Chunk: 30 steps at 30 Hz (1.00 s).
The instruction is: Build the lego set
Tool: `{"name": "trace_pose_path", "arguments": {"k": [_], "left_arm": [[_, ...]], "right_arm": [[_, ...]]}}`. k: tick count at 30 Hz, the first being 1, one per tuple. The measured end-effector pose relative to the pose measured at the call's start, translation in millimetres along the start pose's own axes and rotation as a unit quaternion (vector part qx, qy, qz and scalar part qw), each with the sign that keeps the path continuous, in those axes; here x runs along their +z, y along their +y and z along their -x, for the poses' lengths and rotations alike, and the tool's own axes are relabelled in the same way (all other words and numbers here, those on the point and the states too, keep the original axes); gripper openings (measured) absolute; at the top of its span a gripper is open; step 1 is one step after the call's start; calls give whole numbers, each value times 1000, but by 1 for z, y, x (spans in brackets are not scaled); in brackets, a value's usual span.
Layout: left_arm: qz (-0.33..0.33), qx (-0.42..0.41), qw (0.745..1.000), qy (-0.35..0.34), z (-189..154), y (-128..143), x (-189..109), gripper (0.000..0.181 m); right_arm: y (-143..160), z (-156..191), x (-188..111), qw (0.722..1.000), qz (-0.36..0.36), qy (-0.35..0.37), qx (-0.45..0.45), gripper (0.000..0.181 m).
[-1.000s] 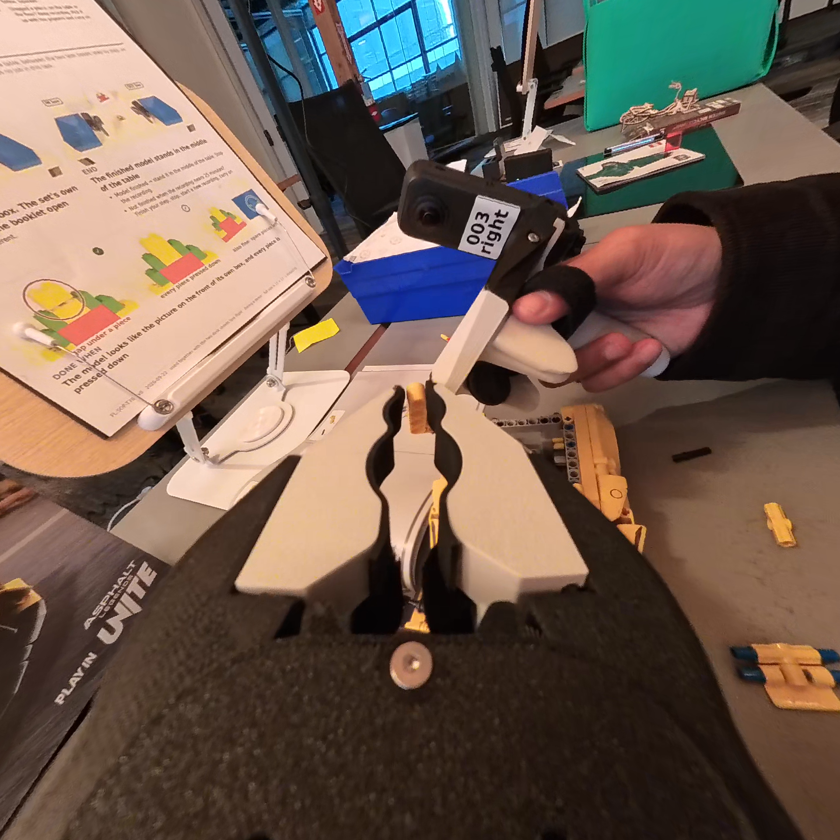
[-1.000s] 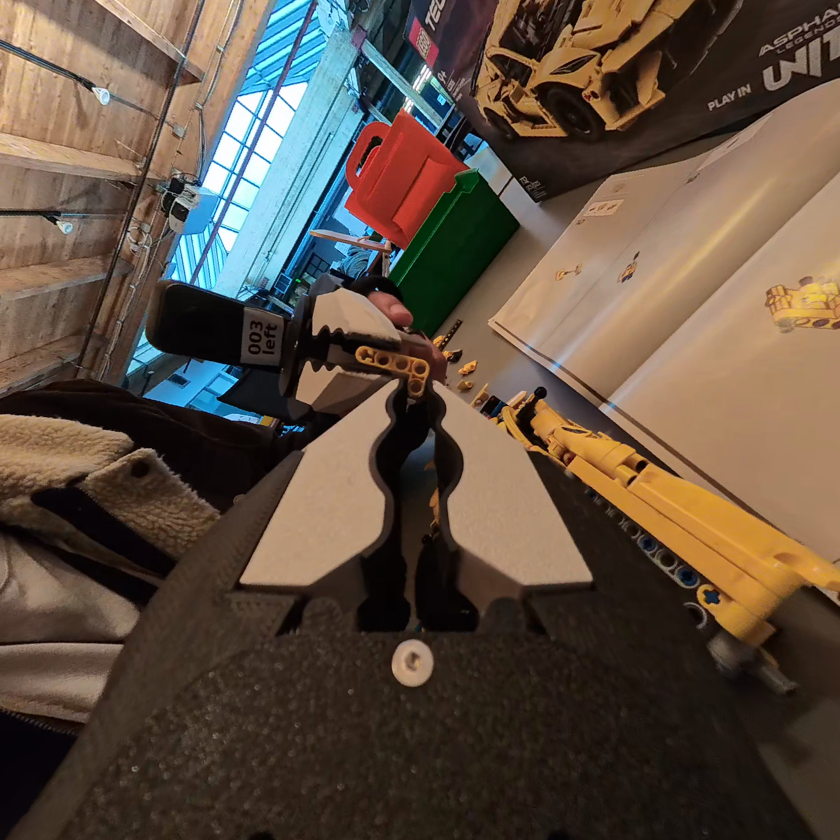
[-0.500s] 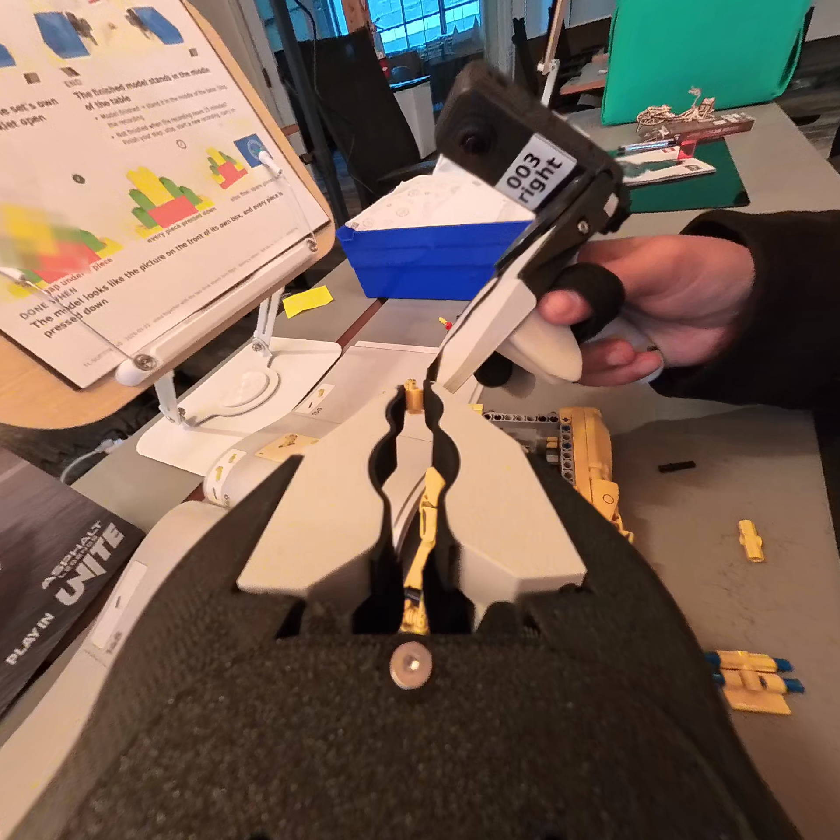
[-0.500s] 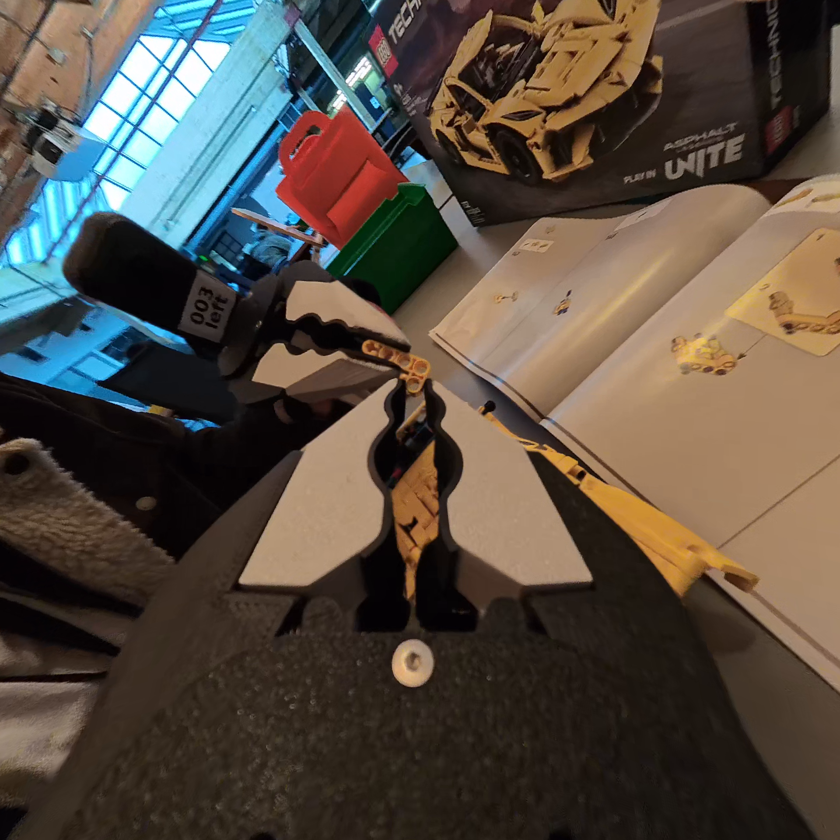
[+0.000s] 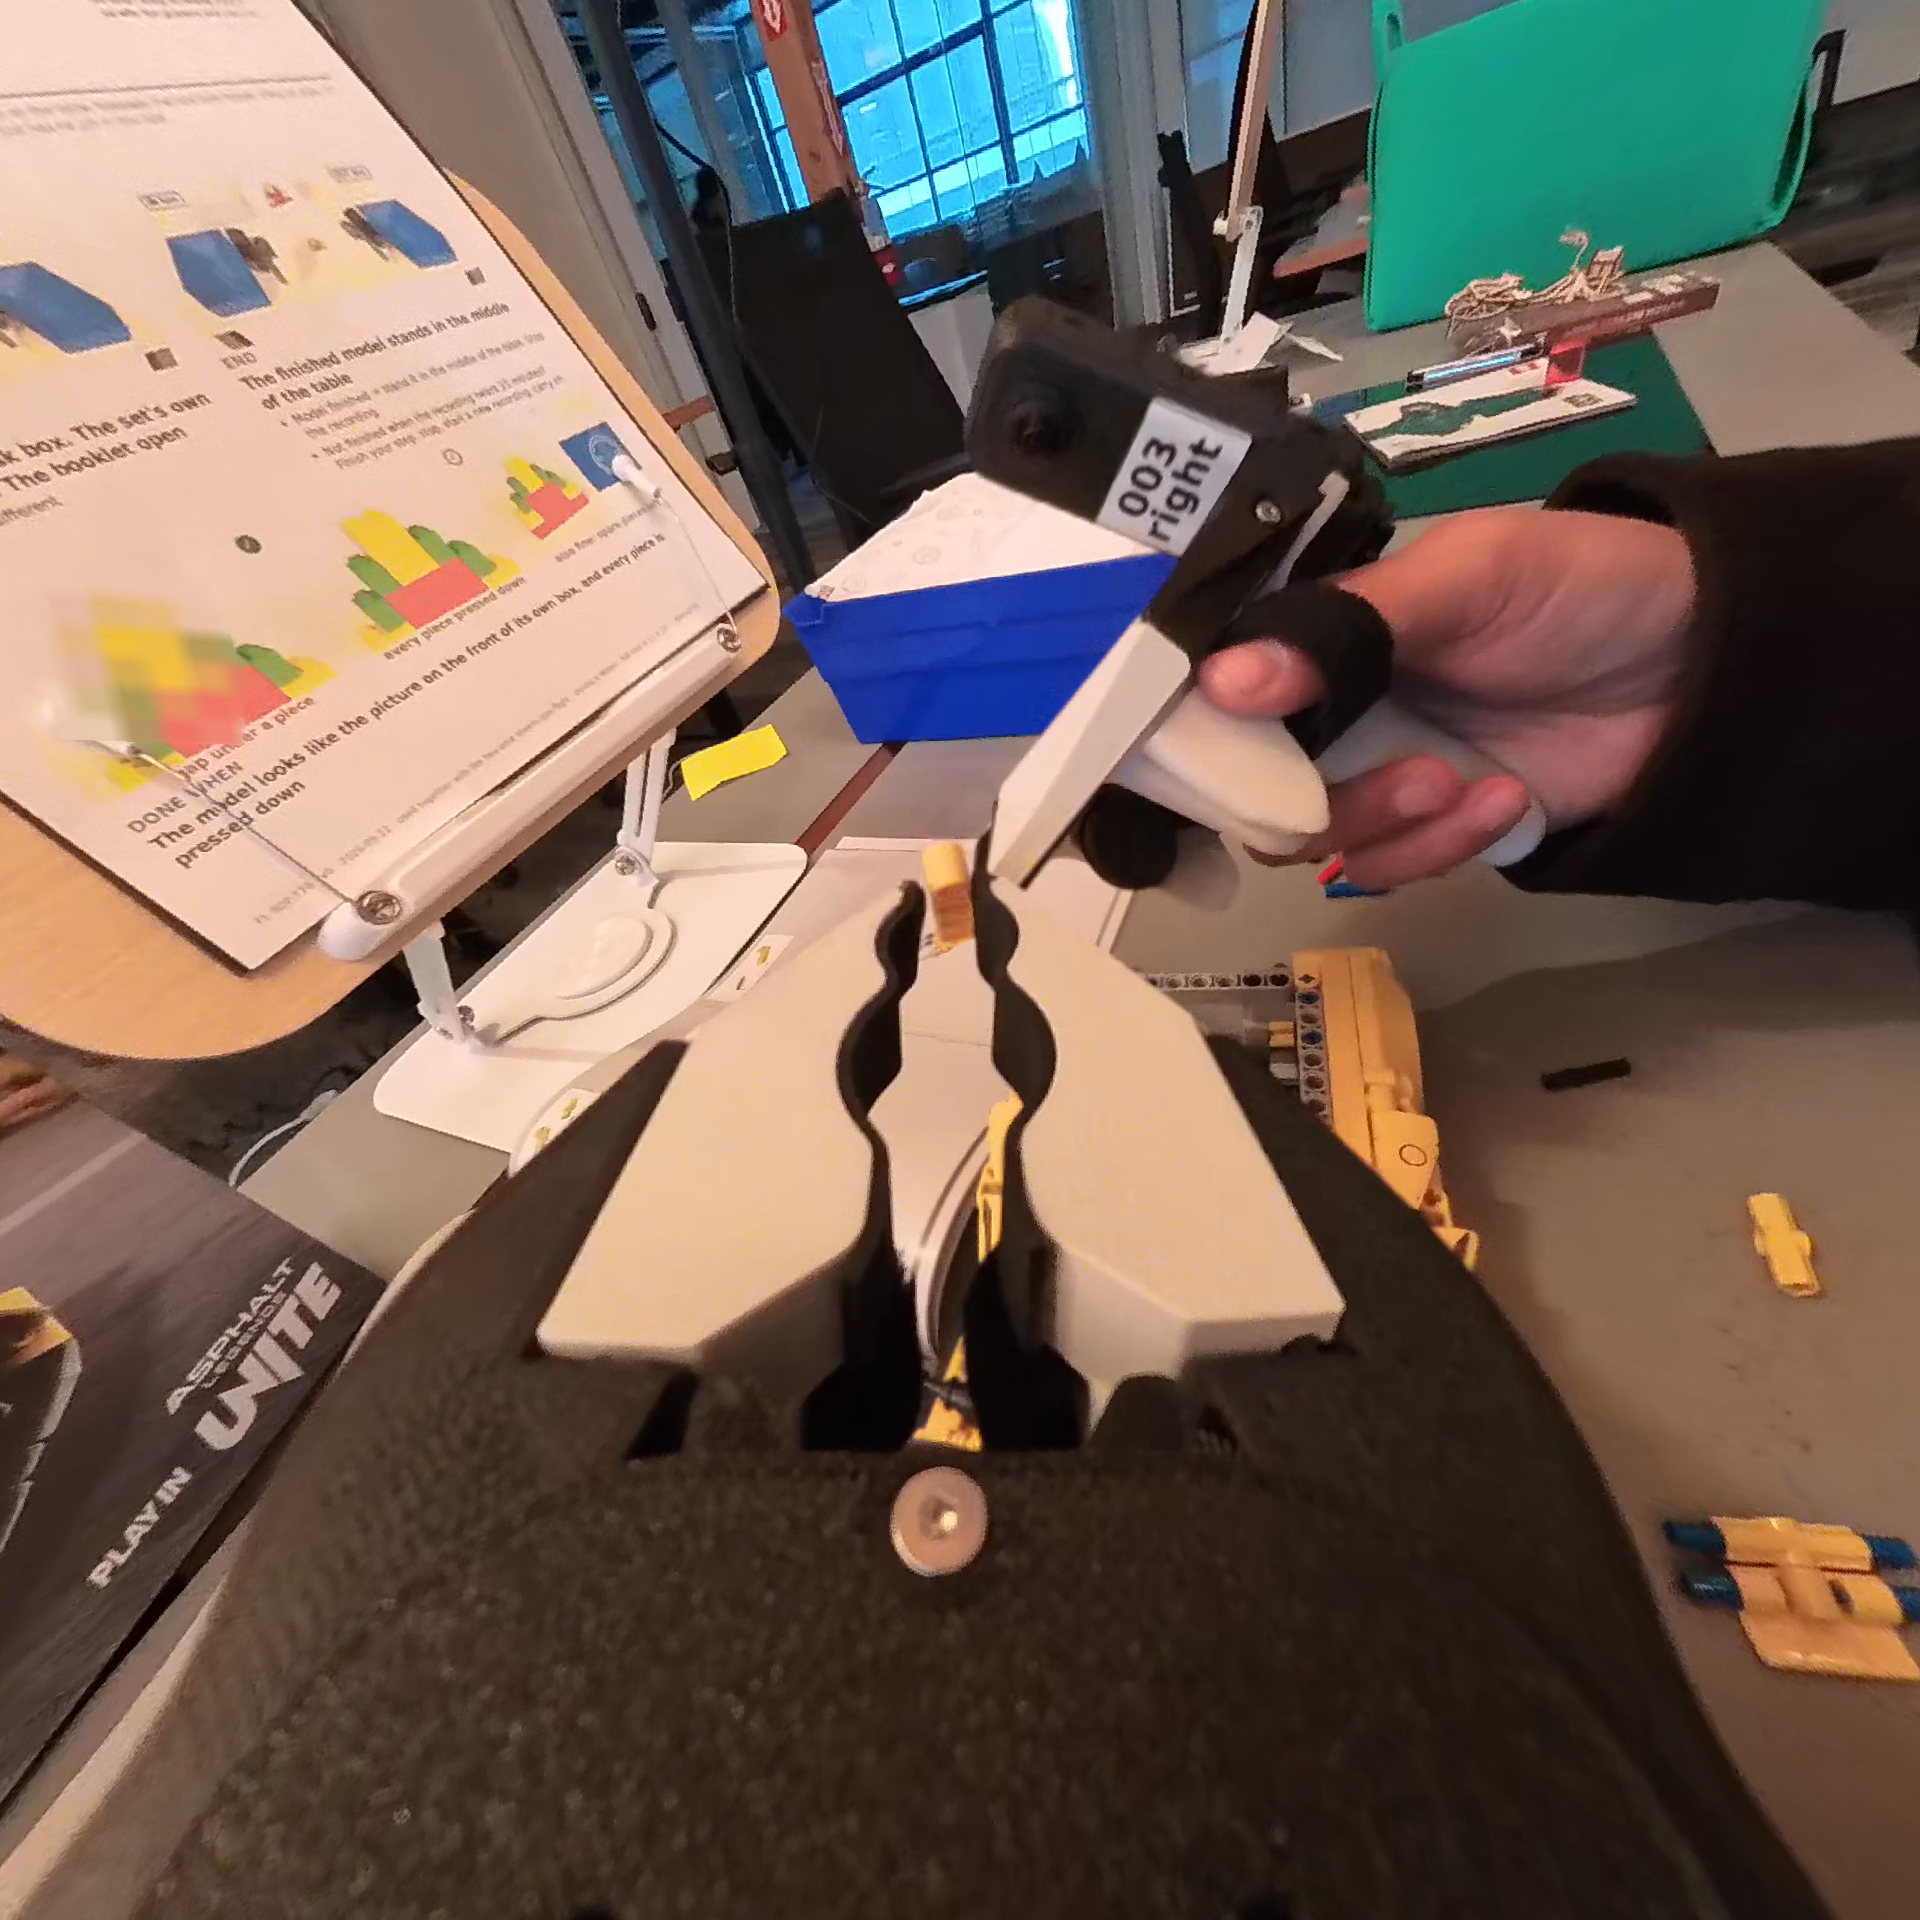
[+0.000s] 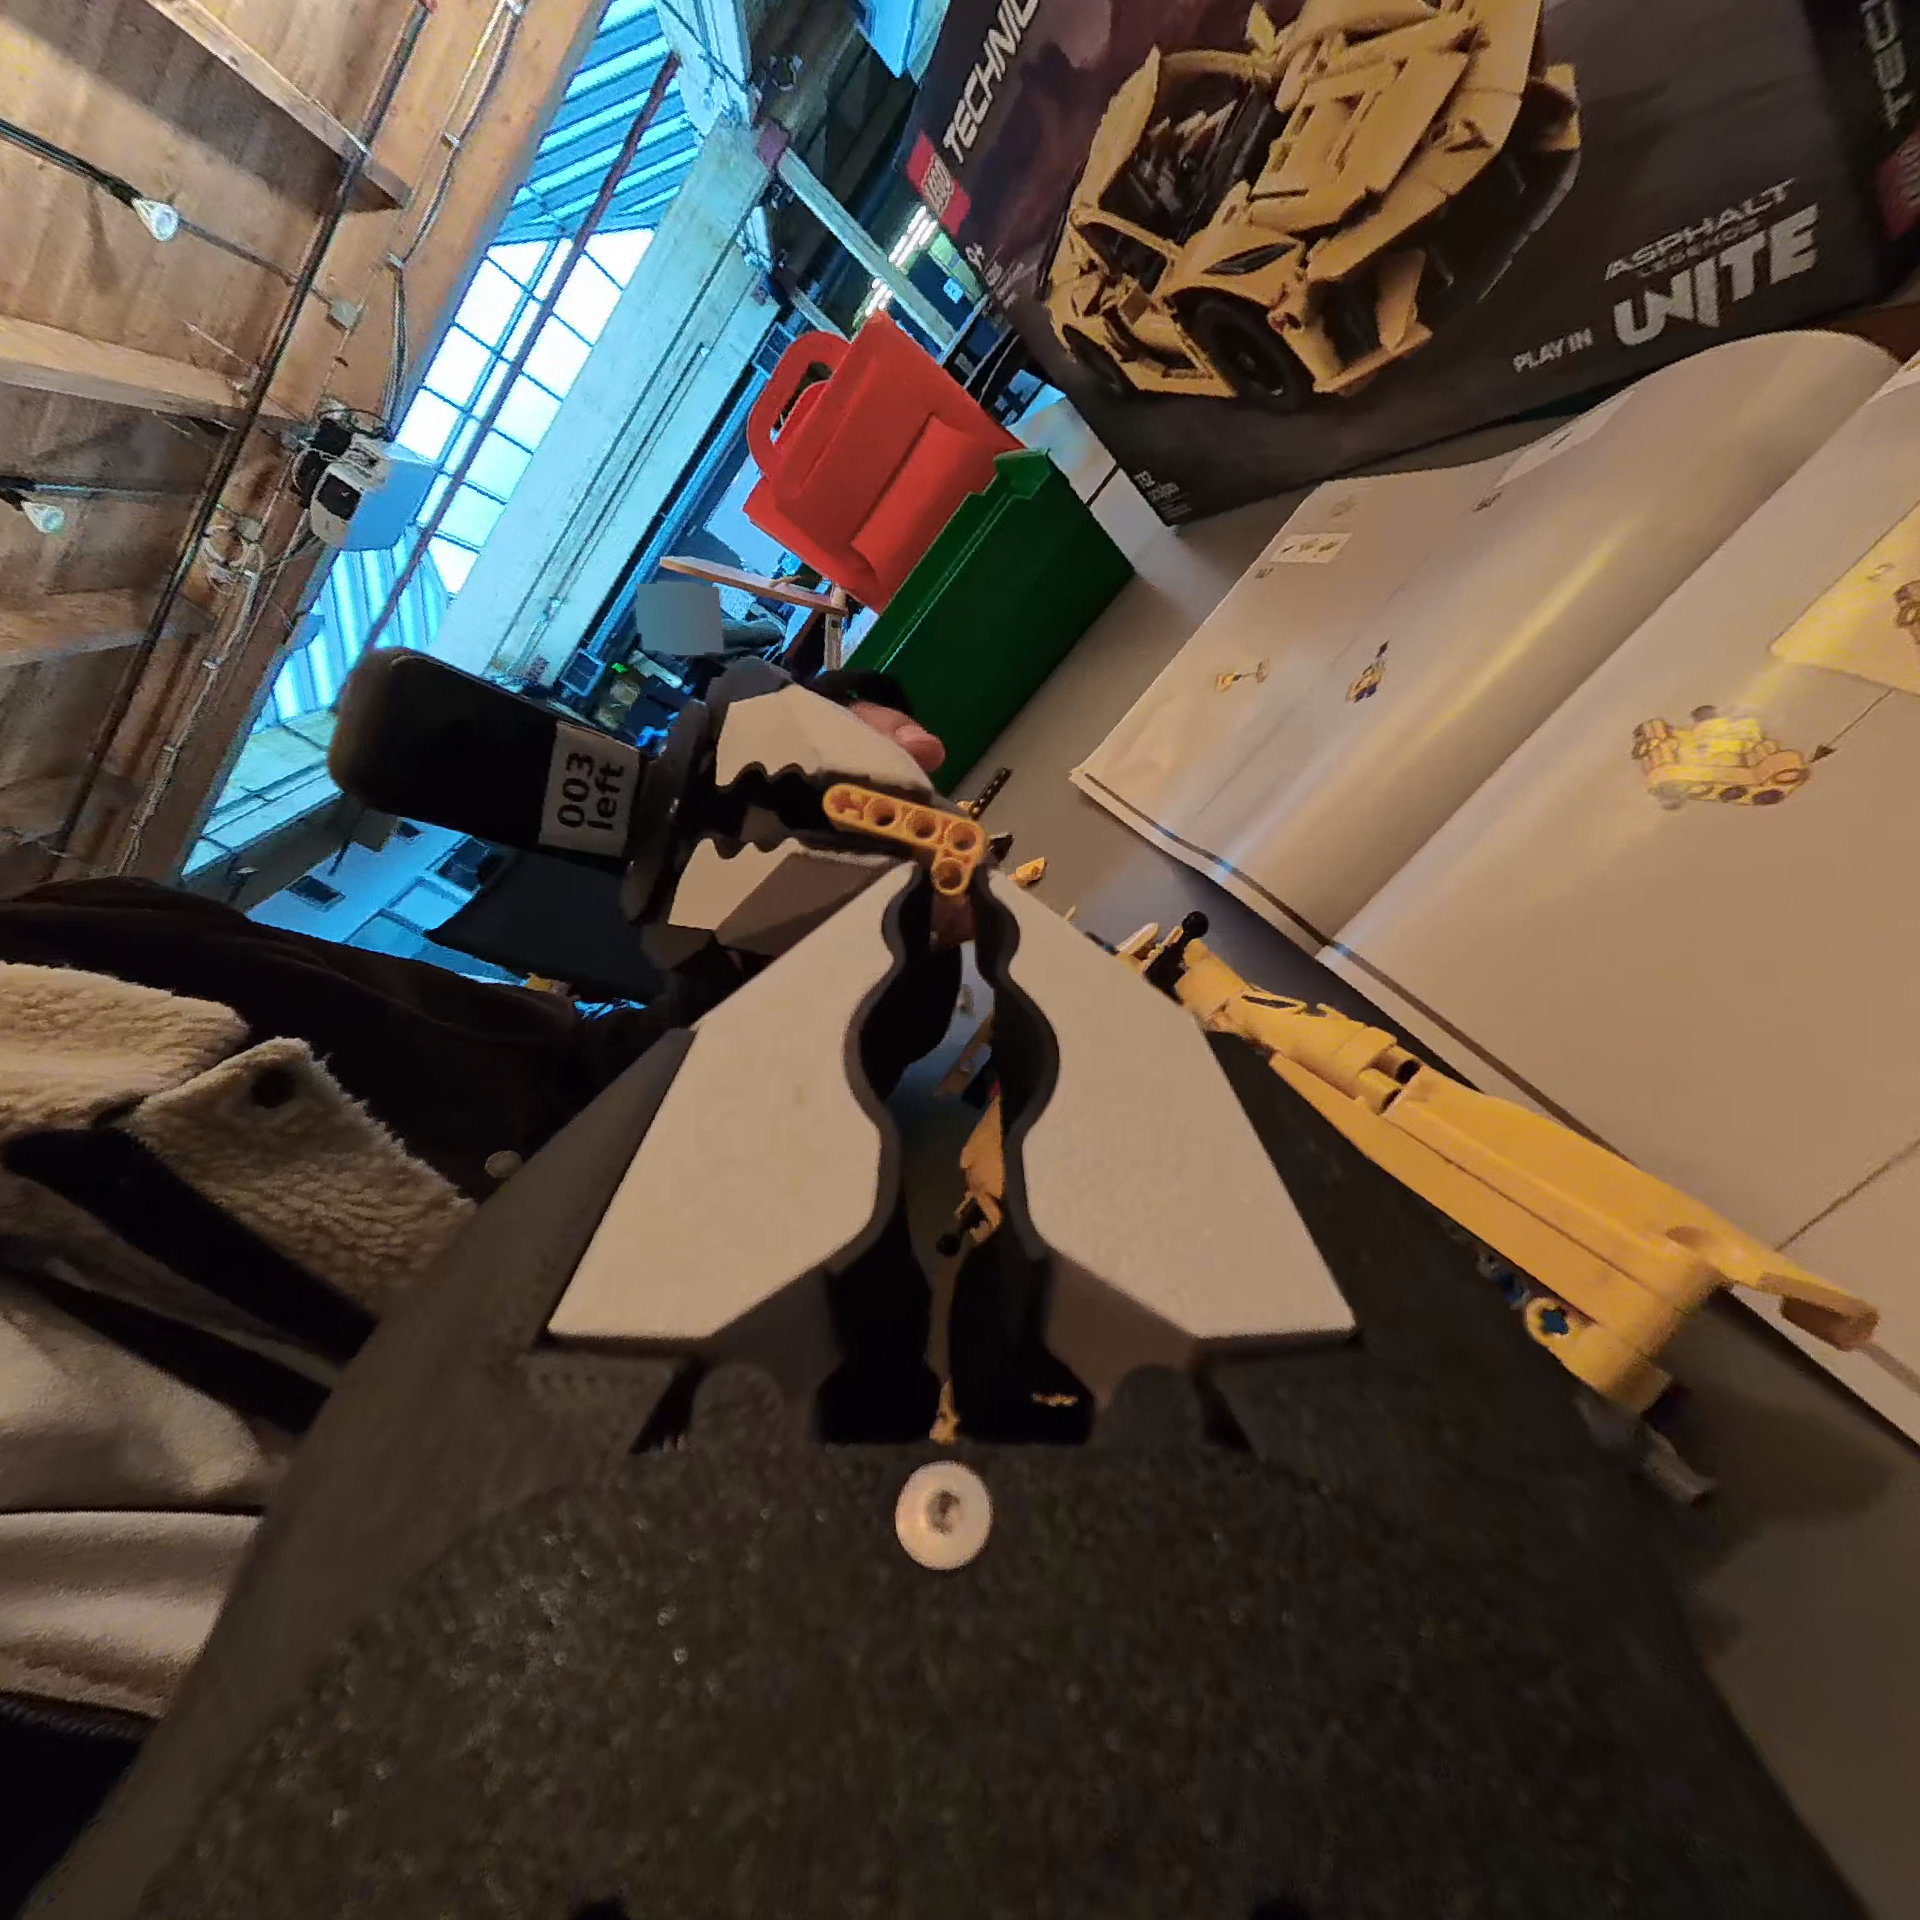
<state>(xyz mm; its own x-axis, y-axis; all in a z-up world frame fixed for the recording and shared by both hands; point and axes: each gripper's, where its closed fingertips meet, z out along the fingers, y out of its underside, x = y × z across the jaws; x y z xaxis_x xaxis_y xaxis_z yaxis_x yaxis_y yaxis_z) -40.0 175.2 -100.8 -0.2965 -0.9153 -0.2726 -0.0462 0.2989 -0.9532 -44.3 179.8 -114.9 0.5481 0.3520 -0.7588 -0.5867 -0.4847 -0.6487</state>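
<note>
My left gripper is shut on the long arm of a yellow L-shaped beam, held up above the table. In the right wrist view it comes in from the left with the beam sticking out of its tips. My right gripper has its tips closed narrowly around the end of the beam's short leg. In the left wrist view it reaches down from the right, held in a hand. The part-built yellow model lies on the table below and also shows in the right wrist view.
The open instruction booklet and the set's box lie beyond the model. A sheet on a stand and a blue bin stand at the back. Loose pieces lie to the right: a yellow connector, a blue-pinned yellow piece, a black pin. The tips of both grippers are at nearly the same place. From either gripper's tips it is about 20 cm to the blue-pinned yellow piece.
Both grippers have stayed together at the beam while swinging. The right gripper has tilted steeper, then eased back. Both grips look unchanged.
</note>
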Motion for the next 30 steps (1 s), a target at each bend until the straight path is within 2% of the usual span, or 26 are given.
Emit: {"name": "trace_pose_path", "arguments": {"k": [6, 13, 30], "left_arm": [[7, -3, 1000, 17, -2, 0, -2, 9], [32, -13, 999, 16, 0, 9, 0, 8], [-3, -59, 998, 27, 1, -4, -5, 7]], "right_arm": [[3, 2, 2, 1000, 5, -15, 12, 6], [2, -7, 1, 996, 16, 56, -62, 6], [0, 5, 4, 1000, -4, -17, -8, 6]]}}
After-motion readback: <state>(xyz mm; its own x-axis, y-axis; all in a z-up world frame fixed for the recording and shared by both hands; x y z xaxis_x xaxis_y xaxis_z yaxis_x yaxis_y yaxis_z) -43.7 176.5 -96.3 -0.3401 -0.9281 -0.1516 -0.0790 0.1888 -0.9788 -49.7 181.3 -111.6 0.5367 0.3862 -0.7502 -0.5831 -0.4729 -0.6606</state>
